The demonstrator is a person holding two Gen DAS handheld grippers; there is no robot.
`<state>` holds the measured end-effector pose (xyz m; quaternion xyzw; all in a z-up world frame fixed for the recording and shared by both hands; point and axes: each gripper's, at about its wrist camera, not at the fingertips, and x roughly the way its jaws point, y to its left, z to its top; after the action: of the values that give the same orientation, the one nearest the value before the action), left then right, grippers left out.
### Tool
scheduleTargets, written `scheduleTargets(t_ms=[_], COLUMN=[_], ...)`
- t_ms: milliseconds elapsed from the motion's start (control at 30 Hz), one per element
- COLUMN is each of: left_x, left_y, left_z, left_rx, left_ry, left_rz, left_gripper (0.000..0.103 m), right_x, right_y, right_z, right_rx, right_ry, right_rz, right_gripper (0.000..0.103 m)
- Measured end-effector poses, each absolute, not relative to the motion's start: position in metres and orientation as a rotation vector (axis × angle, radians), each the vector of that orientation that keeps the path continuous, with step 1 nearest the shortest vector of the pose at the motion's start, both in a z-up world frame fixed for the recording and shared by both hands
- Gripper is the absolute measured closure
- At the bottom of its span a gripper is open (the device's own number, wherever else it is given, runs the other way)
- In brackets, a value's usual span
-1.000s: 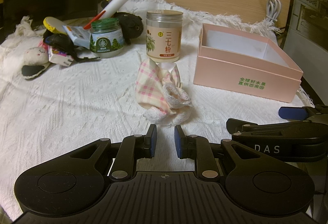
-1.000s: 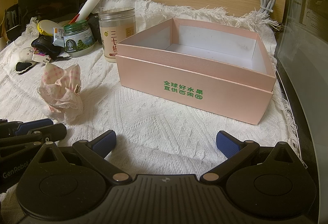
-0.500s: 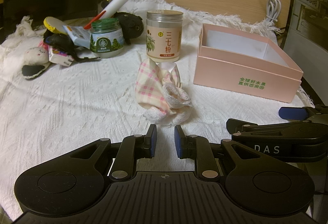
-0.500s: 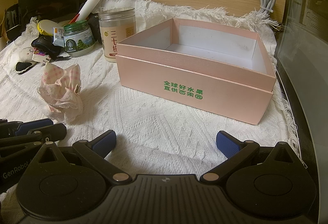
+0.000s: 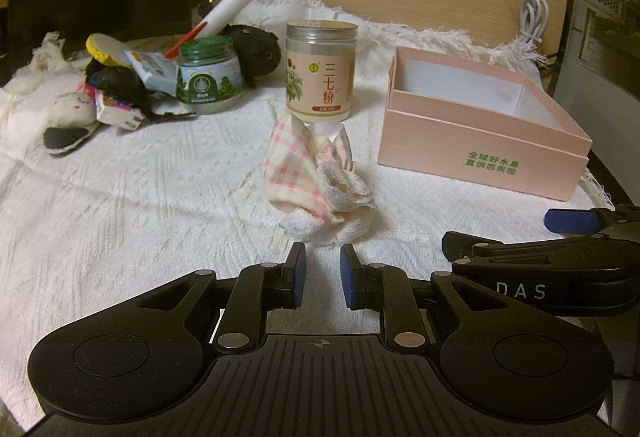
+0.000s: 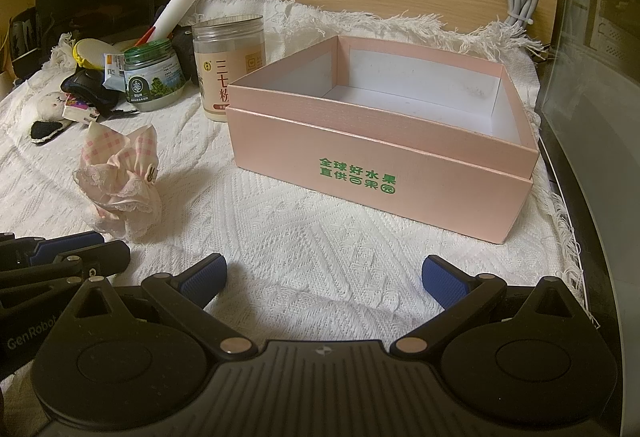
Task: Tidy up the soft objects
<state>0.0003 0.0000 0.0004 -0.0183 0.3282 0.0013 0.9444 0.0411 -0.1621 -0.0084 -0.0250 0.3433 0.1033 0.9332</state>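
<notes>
Left gripper [image 5: 322,279] low over the white knitted cloth [image 5: 140,205], jaws narrowed to a slim gap with nothing between them, tips just short of the crumpled pink-checked fabric bundle [image 5: 316,181]; right gripper [image 6: 324,277] beside it, jaws spread wide and empty, facing the open pink box [image 6: 384,157]. Beyond the bundle stands a clear jar [image 5: 321,75], then a green-lidded jar [image 5: 209,75], with a white plush toy [image 5: 66,109] at far left among clutter.
</notes>
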Motion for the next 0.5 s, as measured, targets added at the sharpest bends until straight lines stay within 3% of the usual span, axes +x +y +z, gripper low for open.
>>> scheduleTargets(t_ms=[500], left_x=[-0.0013], left_y=[0.0004], left_z=[0.0019], left_rx=[-0.037], left_ry=[0.666], left_rz=[0.0], left_gripper=[0.082], right_x=[0.0413], right_y=[-0.1621], right_z=[-0.0086], right_rx=[-0.051], right_ry=[0.702], right_rz=[0.211], right_gripper=[0.0])
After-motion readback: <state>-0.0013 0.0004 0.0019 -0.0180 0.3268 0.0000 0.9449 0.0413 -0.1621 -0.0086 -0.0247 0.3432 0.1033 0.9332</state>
